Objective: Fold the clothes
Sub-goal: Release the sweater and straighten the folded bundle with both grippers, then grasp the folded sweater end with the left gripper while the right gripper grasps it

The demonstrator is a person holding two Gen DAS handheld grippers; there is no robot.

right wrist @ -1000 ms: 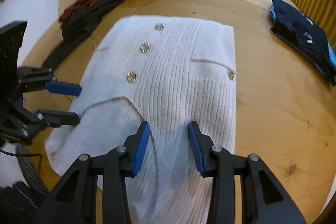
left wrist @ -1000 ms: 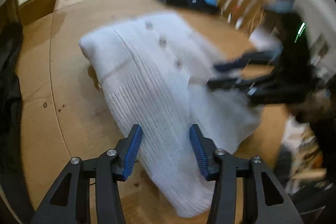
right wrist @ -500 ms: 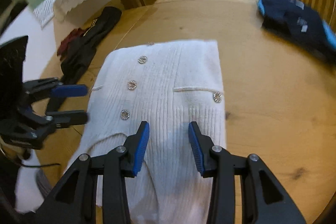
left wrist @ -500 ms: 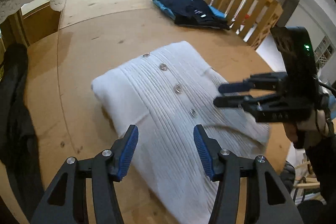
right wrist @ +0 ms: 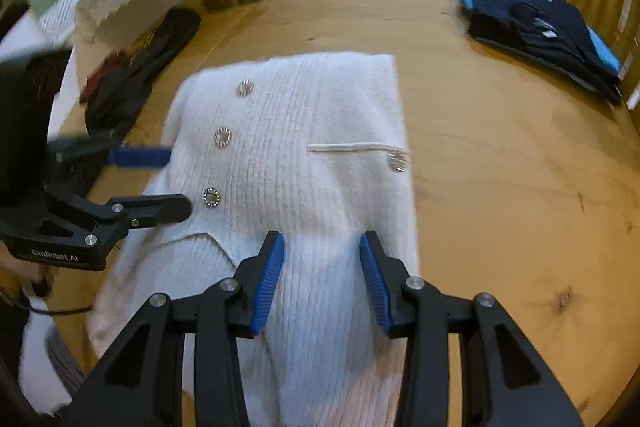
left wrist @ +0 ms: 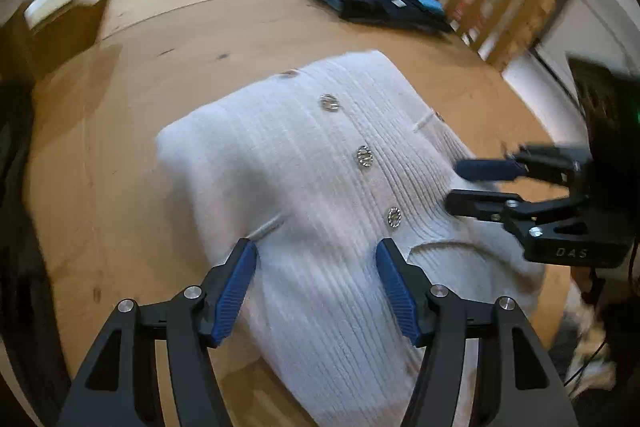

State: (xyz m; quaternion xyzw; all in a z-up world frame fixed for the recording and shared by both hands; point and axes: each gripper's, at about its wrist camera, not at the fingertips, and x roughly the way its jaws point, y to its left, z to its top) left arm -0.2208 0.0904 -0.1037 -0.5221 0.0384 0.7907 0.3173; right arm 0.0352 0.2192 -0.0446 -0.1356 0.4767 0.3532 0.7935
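Lying buttoned-side up on the wooden worktop (right wrist: pixel 500 155), the white ribbed cardigan (right wrist: pixel 304 155) awaits its next fold. The left tongs (left wrist: pixel 316 287), just widened, and the right tongs (right wrist: pixel 322 277) hover apart over its near end, gripping nothing; next, probably, each must pinch that end. A folded navy pile (right wrist: pixel 536 27) lies well clear.

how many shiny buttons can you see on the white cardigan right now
4 on the white cardigan: three in a line down the front, top button, middle button, lowest button, and a pocket button near its right edge. More may be hidden under the folds.
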